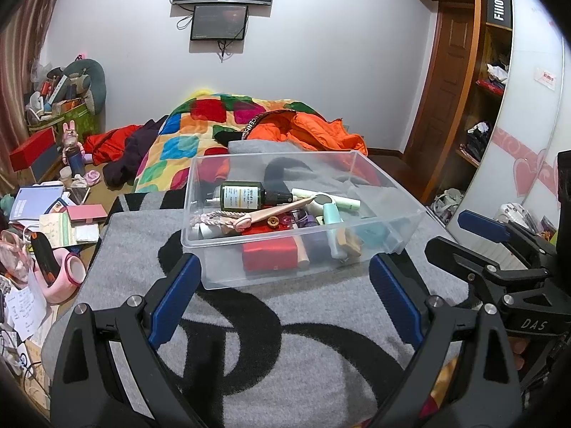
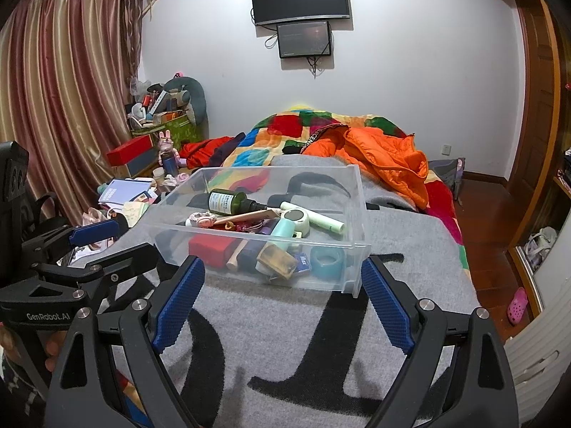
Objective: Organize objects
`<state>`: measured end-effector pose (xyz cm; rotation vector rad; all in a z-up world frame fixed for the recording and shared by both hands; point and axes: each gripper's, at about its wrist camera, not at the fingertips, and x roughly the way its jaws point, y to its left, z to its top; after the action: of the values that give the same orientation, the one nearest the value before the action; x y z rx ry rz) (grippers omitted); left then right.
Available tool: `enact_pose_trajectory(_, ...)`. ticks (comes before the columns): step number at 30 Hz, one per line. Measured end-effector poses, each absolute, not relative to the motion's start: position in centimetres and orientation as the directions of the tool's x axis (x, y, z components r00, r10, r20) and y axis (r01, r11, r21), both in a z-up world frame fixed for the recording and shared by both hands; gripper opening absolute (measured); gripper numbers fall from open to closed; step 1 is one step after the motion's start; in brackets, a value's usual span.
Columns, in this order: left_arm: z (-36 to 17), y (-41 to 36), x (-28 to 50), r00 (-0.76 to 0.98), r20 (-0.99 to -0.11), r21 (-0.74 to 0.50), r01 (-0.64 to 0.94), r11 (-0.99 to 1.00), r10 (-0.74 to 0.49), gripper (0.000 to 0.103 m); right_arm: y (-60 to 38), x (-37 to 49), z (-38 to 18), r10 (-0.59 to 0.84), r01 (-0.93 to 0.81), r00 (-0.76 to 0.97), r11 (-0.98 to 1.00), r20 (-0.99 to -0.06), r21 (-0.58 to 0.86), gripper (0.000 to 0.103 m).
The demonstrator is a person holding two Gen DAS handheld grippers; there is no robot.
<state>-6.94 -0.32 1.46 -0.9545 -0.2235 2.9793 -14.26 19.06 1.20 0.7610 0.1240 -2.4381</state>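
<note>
Clutter fills a clear plastic bin [image 1: 285, 221] that sits at twelve o'clock of the left gripper [image 1: 285, 289] in the left wrist view, resting on a grey blanket [image 1: 249, 339] with large black lettering. The gripper's blue-padded fingers [image 1: 171, 299] are spread wide and hold nothing, their tips close to the bin's near corners. Inside the bin a dark green bottle [image 1: 246, 197] lies on its side on top of the pile, a pink handled brush [image 1: 271, 213] crosses below it, a red box [image 1: 270, 255] sits at the near wall, and a mint hair dryer [image 1: 330, 214] lies at two o'clock of the box. At three o'clock the right gripper [image 1: 474, 232] shows from the side, spread open and empty. In the right wrist view the same bin [image 2: 353, 210] stands at twelve o'clock of the right gripper [image 2: 282, 285], whose blue pads [image 2: 178, 299] are wide apart with nothing between them. The bottle [image 2: 228, 202] lies toward eleven o'clock within the bin, the hair dryer [image 2: 291, 224] near the middle, the red box [image 2: 210, 246] and a teal tape roll [image 2: 327, 257] against the near wall. At nine o'clock the left gripper [image 2: 103, 239] appears, open and empty. Beyond the bin an orange jacket [image 2: 385, 157] lies on a patchwork quilt [image 2: 271, 135].
</note>
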Motion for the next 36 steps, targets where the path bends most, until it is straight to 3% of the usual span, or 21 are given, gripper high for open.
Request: enact_pose_trajectory(36, 1.81, -0.32, -6.59, -0.823, -0.567, -0.142, 0.053, -0.988, 0.037, 0.096, 19.19, -14.21, 1.26, -0.501, 0.546, -0.673, -0.833, -0.545, 0.091, 0.088)
